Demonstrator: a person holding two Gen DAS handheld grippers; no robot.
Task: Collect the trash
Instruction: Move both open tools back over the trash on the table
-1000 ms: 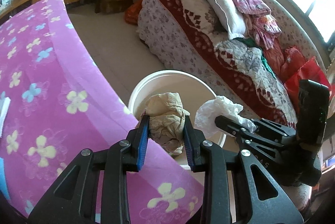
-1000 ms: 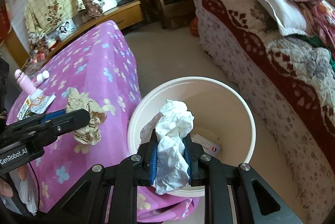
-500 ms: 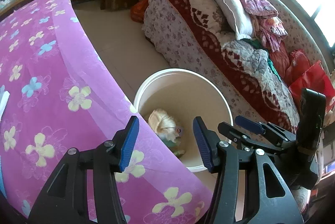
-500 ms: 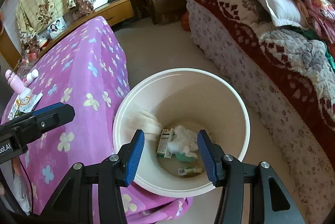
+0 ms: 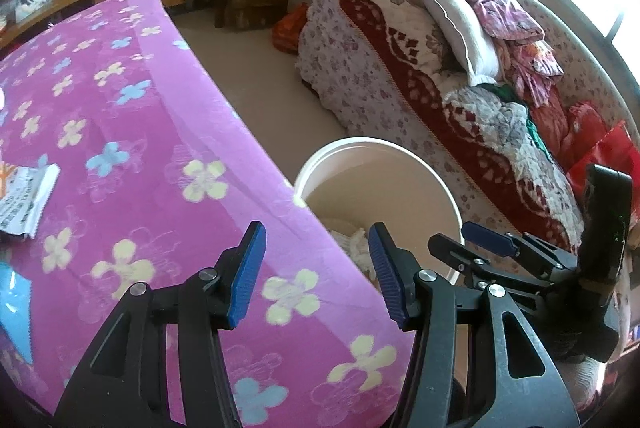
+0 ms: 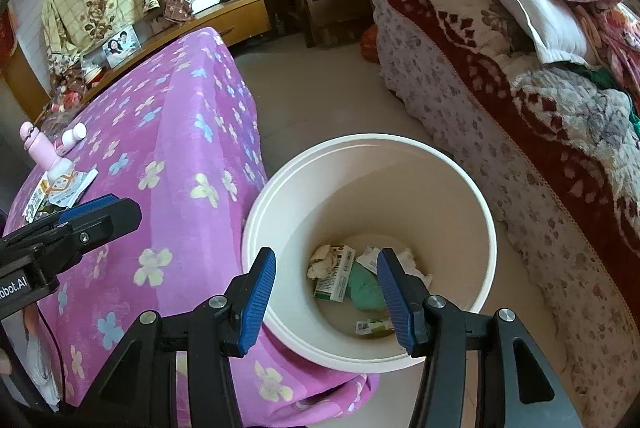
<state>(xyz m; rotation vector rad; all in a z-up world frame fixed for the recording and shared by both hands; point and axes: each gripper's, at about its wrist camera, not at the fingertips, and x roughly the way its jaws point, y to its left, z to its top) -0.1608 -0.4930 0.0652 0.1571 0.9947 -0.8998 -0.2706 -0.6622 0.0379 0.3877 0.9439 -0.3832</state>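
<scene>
Both the left gripper (image 5: 316,272) and right gripper (image 6: 326,292) are hanging released; the white bucket (image 6: 486,240) is holding crumpled tissues (image 6: 322,260), cartons (image 6: 336,276) at six o'clock.

Your way down into the bucket (image 6: 486,236) lay open; the table's near edge (image 6: 256,164) crowded its left rim.

A purple flowered tablecloth (image 6: 168,164) covers the table. A pink bottle (image 6: 38,148) stands near its far left edge. Across the floor, a white pillow (image 6: 520,0) lies on the red-patterned sofa cover (image 6: 472,68).
</scene>
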